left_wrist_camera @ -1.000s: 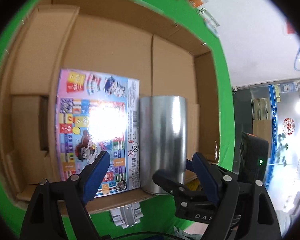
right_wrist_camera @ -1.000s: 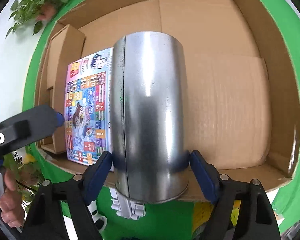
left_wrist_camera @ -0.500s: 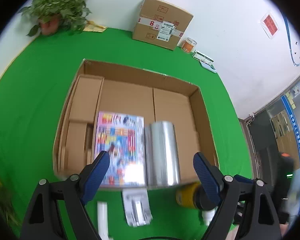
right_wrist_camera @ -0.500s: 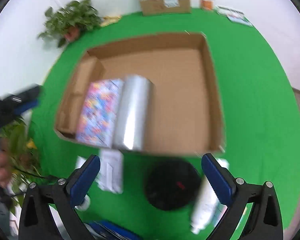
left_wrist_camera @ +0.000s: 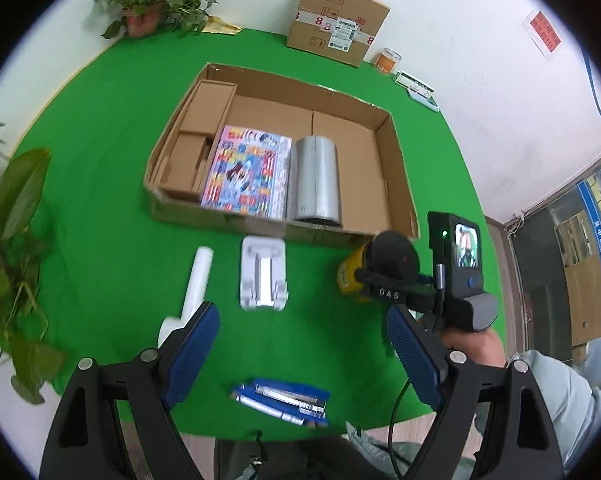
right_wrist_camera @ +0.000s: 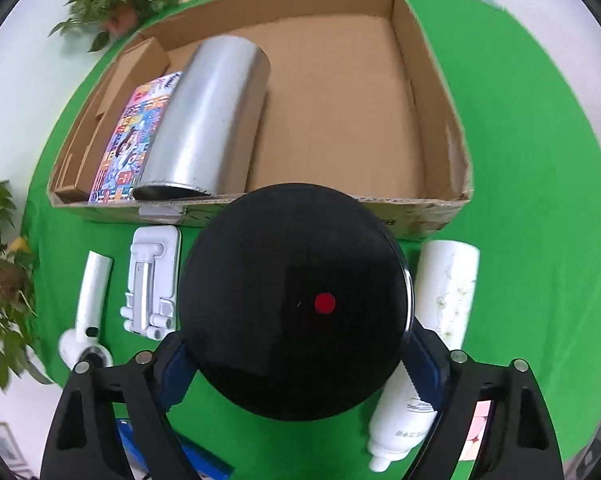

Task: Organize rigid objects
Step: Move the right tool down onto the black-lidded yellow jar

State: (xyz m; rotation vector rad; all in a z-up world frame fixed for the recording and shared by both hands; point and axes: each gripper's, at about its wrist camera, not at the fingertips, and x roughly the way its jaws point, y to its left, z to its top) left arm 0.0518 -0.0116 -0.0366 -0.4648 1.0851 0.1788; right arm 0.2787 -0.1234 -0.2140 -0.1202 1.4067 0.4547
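A cardboard tray [left_wrist_camera: 400, 168] [right_wrist_camera: 432, 92] on the green table holds a colourful game box [left_wrist_camera: 248, 176] [right_wrist_camera: 132, 144] and, beside it, a silver cylinder [left_wrist_camera: 316, 180] [right_wrist_camera: 208, 116] lying on its side. In front of the tray stands a yellow can with a black lid [left_wrist_camera: 384, 260] [right_wrist_camera: 296, 300]. My right gripper [right_wrist_camera: 296, 356] straddles this can from above, its jaws closing. The lid hides the fingertips, and I see no pad pressing on the can. My left gripper [left_wrist_camera: 300, 314] hangs open and empty over the table's near side.
A white folding stand [left_wrist_camera: 262, 276] [right_wrist_camera: 152, 284] and a white handled tool [left_wrist_camera: 196, 284] [right_wrist_camera: 90, 300] lie left of the can, a white bottle [right_wrist_camera: 444, 296] right of it. A blue pen pack [left_wrist_camera: 280, 400] lies near the edge. Plants [left_wrist_camera: 16, 260] stand left; a sealed carton [left_wrist_camera: 336, 24] at the back.
The right gripper let go of the silver cylinder, left it in the tray, pulled back and came down over the black-lidded can. The left gripper drew back and up from the tray.
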